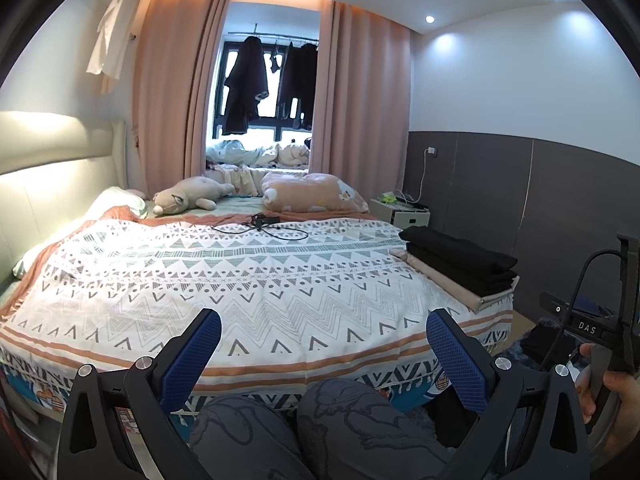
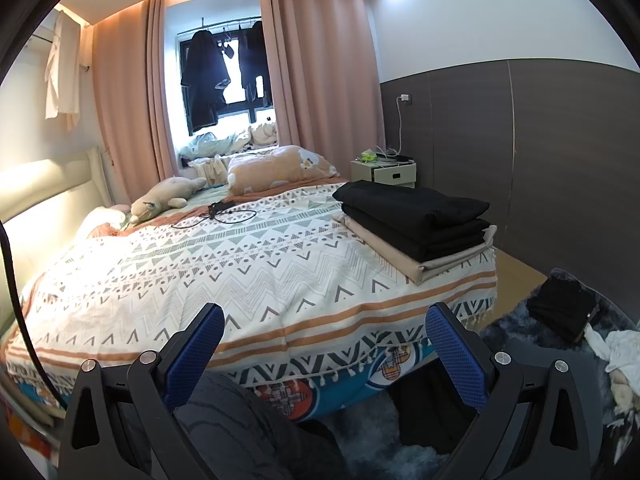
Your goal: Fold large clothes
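Both tongs, left [image 1: 324, 354] and right [image 2: 325, 348], gape wide with nothing between them, held low before the bed [image 2: 248, 280]. Folded clothes [image 2: 416, 220] lie stacked at its right edge; more clothes [image 2: 560, 314] wait on the floor. Judged soft, limp, light: pinch hems or corners.

bedside table top [image 2: 390, 160]: items too small | floor clothes [image 2: 618, 350]: cut off (right edge)

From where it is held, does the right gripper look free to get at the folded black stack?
Probably yes: the right gripper is open and empty, with only bare bedspread before the black stack.
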Motion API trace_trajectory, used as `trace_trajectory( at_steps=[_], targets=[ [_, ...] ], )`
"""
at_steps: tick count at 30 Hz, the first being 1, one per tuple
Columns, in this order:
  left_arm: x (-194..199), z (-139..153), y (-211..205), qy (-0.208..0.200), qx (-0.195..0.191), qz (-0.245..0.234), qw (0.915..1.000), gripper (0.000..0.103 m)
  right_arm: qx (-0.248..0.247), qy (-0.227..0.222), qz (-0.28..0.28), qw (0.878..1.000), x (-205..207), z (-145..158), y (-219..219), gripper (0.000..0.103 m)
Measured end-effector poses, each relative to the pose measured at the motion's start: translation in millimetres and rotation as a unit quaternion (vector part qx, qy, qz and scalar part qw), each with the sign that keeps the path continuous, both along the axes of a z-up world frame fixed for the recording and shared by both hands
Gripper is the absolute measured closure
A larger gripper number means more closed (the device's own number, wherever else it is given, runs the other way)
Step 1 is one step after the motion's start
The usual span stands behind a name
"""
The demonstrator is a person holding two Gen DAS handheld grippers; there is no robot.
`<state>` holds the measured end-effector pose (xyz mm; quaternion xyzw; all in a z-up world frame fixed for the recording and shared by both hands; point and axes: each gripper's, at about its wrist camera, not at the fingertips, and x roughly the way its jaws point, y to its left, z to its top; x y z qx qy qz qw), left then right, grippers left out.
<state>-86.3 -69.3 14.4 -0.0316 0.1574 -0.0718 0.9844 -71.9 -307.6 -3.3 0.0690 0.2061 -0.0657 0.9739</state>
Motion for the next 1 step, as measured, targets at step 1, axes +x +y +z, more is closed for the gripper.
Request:
trace_trajectory(
  at_steps=[1],
  targets=[
    [-1.0,0.3,0.4,-0.001,-0.001,0.000,1.0000,0.000,0.000,-0.001,-0.001,1.000,-1.6,-0.2,0.6,0.002]
  ],
)
